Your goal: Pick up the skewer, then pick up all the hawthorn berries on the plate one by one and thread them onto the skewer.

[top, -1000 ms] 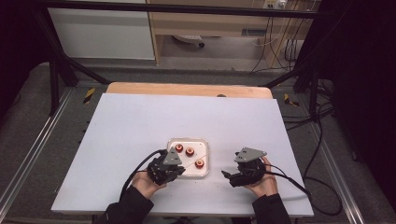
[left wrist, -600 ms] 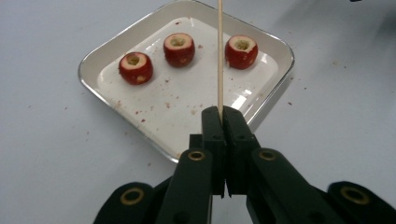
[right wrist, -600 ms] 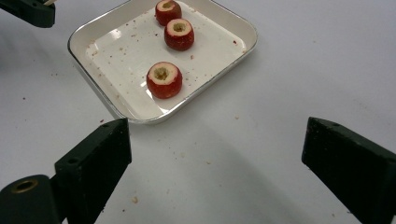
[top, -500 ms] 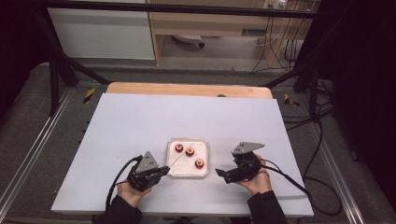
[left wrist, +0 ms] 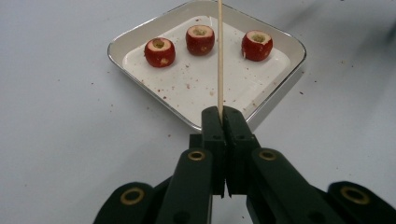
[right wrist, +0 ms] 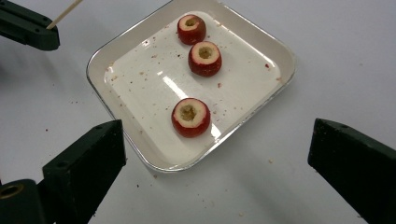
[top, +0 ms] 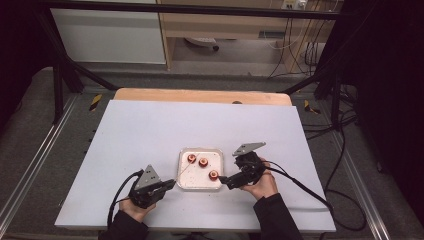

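A white square tray (top: 196,179) sits near the table's front and holds three cored red fruits (top: 203,162). My left gripper (top: 171,183) rests to the left of the tray, shut on a thin wooden skewer (left wrist: 219,56) that points over the tray (left wrist: 196,88) towards the fruits (left wrist: 200,39). My right gripper (top: 223,180) is at the tray's right front corner. Its jaws have just been opening and now stand wide, with nothing gripped. In the right gripper view the nearest fruit (right wrist: 190,117) lies in the tray (right wrist: 140,93) beyond my right gripper (right wrist: 215,140).
The table top (top: 150,130) is pale grey with a wooden strip (top: 200,96) at the far edge. Red crumbs dot the tray and the table around it. Cables trail from both grippers off the front and right edges.
The left gripper has moved left, away from the tray, with the skewer still in it. The right gripper has shifted towards the tray and its jaws have spread wider.
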Demonstrator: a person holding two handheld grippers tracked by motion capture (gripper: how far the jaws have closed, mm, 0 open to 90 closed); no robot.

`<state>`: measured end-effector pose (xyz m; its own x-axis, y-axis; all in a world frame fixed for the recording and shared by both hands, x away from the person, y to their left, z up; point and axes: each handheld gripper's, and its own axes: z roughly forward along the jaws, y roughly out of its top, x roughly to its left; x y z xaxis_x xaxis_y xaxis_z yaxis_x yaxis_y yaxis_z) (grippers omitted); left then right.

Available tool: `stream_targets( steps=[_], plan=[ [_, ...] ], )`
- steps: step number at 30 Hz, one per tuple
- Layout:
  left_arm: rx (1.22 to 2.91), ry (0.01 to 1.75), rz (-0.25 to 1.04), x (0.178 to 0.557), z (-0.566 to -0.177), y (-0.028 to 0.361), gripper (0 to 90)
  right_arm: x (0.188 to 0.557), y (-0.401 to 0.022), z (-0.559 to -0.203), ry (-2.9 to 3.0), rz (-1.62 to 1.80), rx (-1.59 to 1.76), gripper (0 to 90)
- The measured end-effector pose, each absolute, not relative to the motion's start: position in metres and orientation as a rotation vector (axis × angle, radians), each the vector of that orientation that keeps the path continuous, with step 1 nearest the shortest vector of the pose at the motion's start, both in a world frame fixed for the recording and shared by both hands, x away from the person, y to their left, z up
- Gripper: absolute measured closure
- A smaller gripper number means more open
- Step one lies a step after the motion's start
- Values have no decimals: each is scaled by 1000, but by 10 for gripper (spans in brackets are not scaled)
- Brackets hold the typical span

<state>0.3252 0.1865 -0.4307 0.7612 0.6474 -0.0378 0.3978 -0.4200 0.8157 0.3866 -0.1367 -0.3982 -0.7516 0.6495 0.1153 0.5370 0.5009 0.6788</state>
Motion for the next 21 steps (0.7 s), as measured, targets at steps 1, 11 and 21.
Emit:
stream_targets(
  steps=[1, 11, 21],
  plan=[
    [2064, 785, 356, 325, -431, 187, 884, 388, -135, -399, 2595, 1072, 1020, 46],
    [2059, 788, 367, 324, -433, 190, 884, 399, -115, -398, 2649, 933, 1008, 71],
    [2065, 782, 372, 324, -433, 188, 884, 411, -100, -397, 2773, 851, 931, 235]
  ],
)
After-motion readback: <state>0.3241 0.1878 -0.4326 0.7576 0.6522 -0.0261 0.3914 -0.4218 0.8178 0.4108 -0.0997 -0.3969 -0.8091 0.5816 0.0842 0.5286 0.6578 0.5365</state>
